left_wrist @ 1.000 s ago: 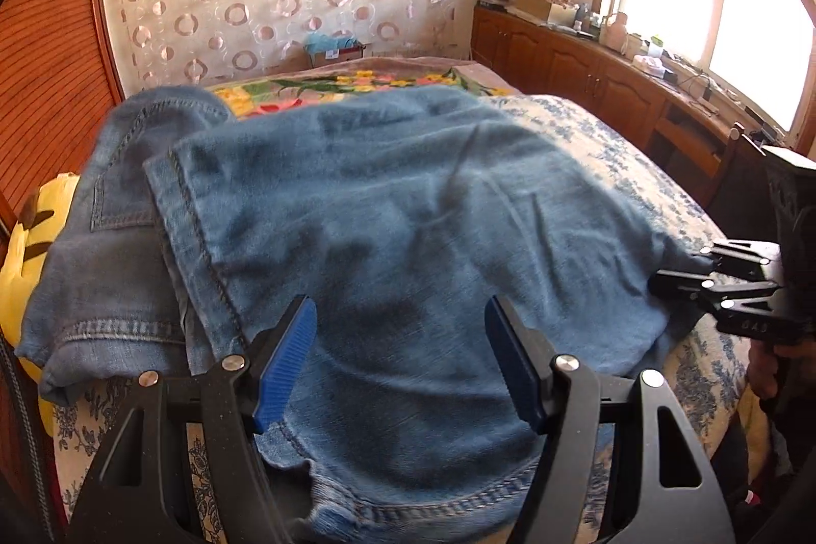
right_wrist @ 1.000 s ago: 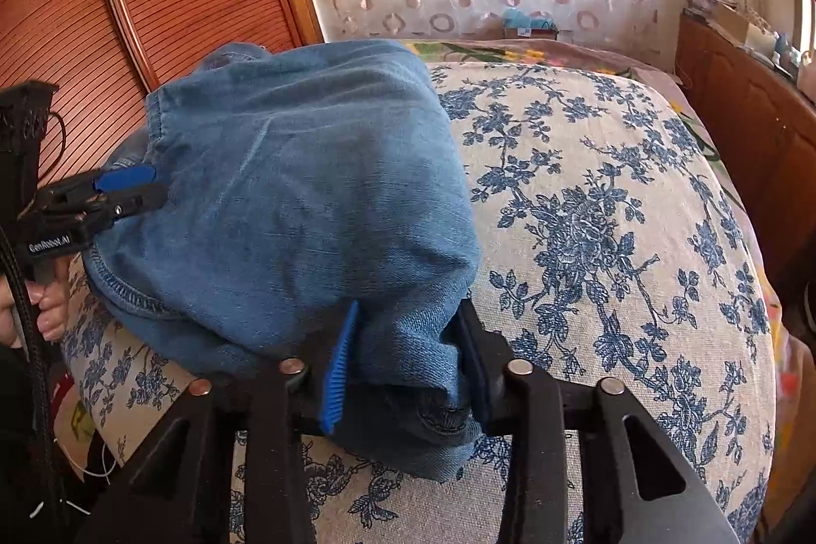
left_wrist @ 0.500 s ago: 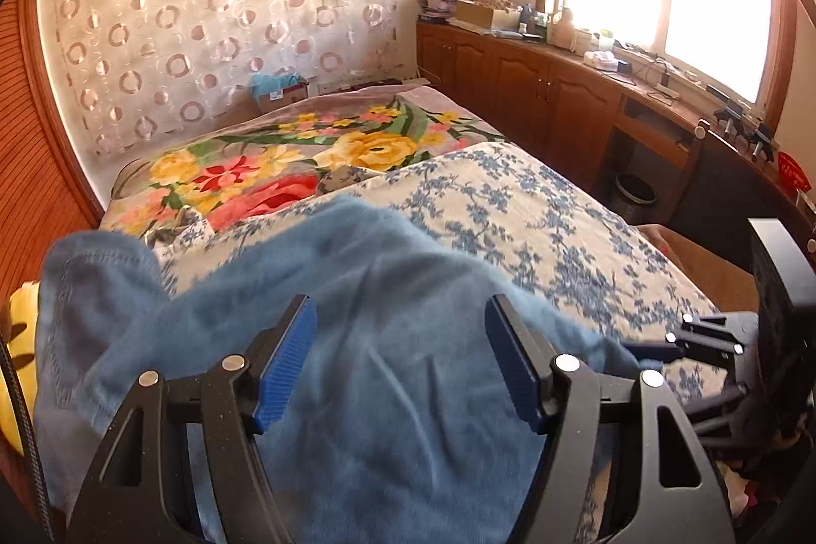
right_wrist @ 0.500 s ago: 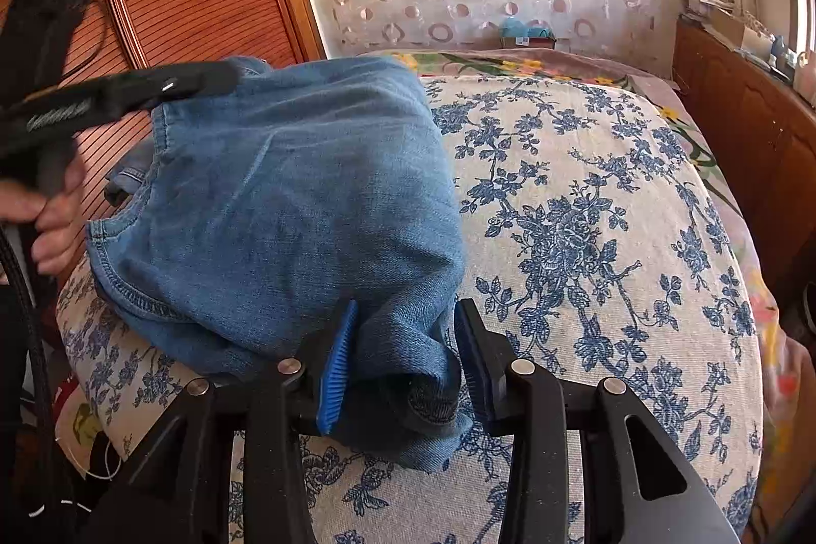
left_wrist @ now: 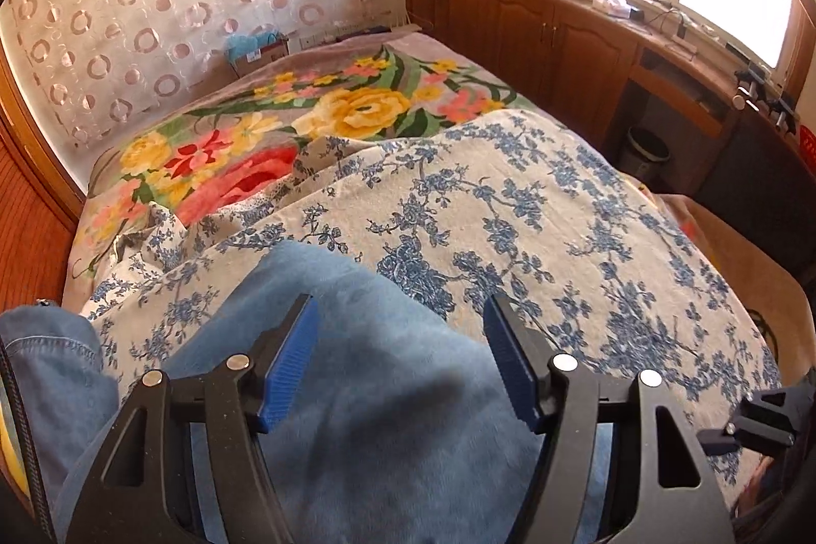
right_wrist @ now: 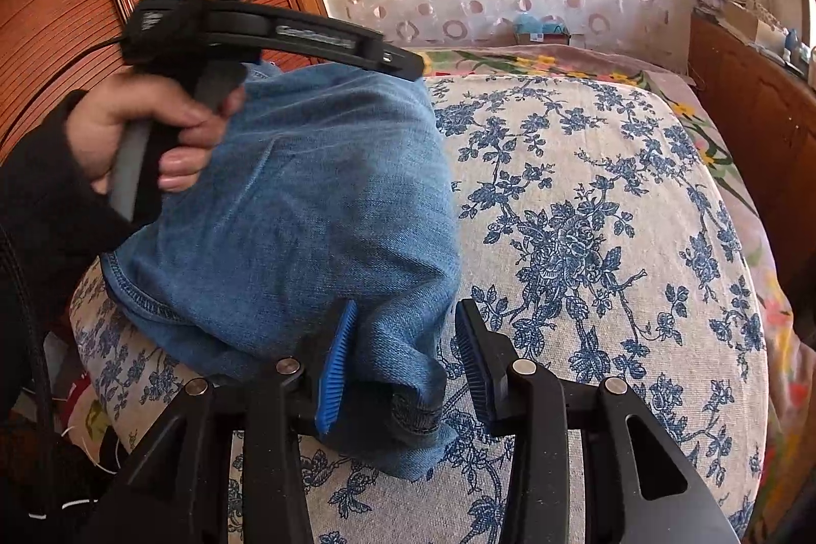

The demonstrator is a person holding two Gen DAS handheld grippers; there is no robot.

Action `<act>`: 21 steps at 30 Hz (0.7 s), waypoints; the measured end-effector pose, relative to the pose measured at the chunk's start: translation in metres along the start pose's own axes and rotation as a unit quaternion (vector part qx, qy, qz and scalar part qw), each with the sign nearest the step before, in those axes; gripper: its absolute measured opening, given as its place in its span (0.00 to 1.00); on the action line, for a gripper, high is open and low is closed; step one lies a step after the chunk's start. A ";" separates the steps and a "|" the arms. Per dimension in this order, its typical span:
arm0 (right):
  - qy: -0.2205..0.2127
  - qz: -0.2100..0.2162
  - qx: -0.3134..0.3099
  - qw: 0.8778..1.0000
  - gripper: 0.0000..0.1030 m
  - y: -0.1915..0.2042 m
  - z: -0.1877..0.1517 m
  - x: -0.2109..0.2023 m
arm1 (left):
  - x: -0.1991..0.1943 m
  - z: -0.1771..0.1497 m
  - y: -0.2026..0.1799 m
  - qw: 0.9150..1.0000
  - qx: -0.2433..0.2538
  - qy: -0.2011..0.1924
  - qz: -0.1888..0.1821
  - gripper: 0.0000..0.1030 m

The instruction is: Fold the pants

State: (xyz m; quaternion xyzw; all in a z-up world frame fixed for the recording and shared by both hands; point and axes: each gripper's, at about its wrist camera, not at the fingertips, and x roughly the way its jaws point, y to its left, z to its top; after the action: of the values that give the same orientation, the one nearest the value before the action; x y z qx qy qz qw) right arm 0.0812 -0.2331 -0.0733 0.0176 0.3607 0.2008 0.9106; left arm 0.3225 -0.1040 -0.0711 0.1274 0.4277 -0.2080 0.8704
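Observation:
The blue denim pants (right_wrist: 316, 217) lie folded in a pile on the bed's blue-flowered sheet (right_wrist: 586, 238), near the front left edge. They fill the lower part of the left wrist view (left_wrist: 387, 416). My left gripper (left_wrist: 398, 360) is open and empty, lifted above the pile; it also shows in the right wrist view (right_wrist: 408, 66), held by a hand. My right gripper (right_wrist: 403, 360) is open with a corner of the pants lying loosely between its blue pads (right_wrist: 334, 370).
A bright flowered blanket (left_wrist: 285, 136) covers the far half of the bed. Wooden cabinets (left_wrist: 561, 34) run along the right under the window. A wooden panel wall (right_wrist: 61, 8) stands to the left. A bin (left_wrist: 645, 151) sits by the cabinets.
My left gripper has risen up and away from the pants, tilting toward the far wall. My right gripper has opened, letting go of the pants corner.

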 end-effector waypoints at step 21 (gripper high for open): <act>0.007 0.012 0.015 1.000 0.40 -0.002 0.003 0.008 | 0.044 -0.009 0.001 0.998 0.023 0.034 0.053 0.29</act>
State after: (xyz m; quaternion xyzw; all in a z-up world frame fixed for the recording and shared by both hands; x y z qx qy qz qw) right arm 0.0890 -0.2316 -0.0764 0.0342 0.3694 0.2065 0.9054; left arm 0.3409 -0.1108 -0.1111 0.1771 0.4448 -0.1665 0.8620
